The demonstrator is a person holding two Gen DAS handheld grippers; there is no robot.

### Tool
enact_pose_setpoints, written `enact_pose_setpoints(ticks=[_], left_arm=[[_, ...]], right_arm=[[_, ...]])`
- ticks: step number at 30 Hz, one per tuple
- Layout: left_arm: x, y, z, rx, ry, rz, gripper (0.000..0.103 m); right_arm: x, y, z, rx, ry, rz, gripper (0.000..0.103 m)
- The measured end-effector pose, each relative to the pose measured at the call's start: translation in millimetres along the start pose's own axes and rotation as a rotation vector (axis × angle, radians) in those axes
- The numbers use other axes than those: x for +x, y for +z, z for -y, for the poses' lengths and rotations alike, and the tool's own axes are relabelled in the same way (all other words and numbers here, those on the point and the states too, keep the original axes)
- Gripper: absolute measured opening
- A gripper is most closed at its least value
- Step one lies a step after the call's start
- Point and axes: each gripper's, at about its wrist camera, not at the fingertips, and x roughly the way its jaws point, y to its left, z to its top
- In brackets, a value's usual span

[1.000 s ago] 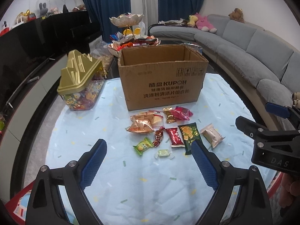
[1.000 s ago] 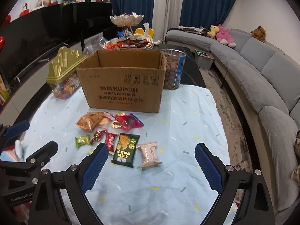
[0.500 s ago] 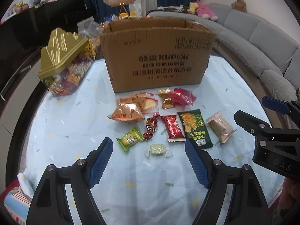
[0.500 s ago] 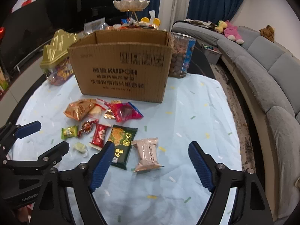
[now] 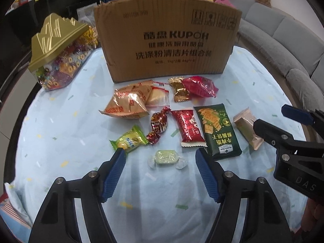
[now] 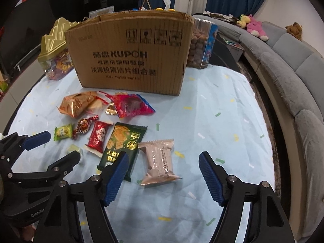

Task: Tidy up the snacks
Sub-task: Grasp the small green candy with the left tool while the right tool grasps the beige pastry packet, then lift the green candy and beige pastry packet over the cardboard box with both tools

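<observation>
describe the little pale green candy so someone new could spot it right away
Start at the big brown cardboard box on the light blue tablecloth and come forward past the scattered snack packets. The small pale green candy in a clear twist wrapper lies nearest, between the open left claw fingers. It is the smallest and the only clear-wrapped one.

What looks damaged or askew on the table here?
The cardboard box has a ragged, torn top rim. The dark green cracker packet lies with its print upside down to the left wrist camera. The other loose snacks look intact.
</observation>
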Motion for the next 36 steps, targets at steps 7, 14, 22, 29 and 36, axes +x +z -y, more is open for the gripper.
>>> enact_pose_setpoints(ticks=[7, 14, 22, 29, 36], left_arm=[[16, -6, 6, -0.006, 0.000, -0.023, 0.067], [23, -8, -2, -0.020, 0.002, -0.028, 0.061], [21, -13, -2, -0.014, -0.007, 0.012, 0.054], [18, -13, -2, -0.010, -0.014, 0.019, 0.034], [13, -11, -5, -0.009, -0.009, 0.033, 0.032]], right_arm=[[11, -4, 1, -0.002, 0.003, -0.016, 0.071], [24, -6, -1, -0.005, 0.009, -0.027, 0.066], [40, -12, -3, -0.003, 0.020, -0.068, 0.057], [41, -15, -4, 0.000, 0.039, -0.076, 0.043], [34, -13, -7, -0.004, 0.038, -0.051, 0.035]])
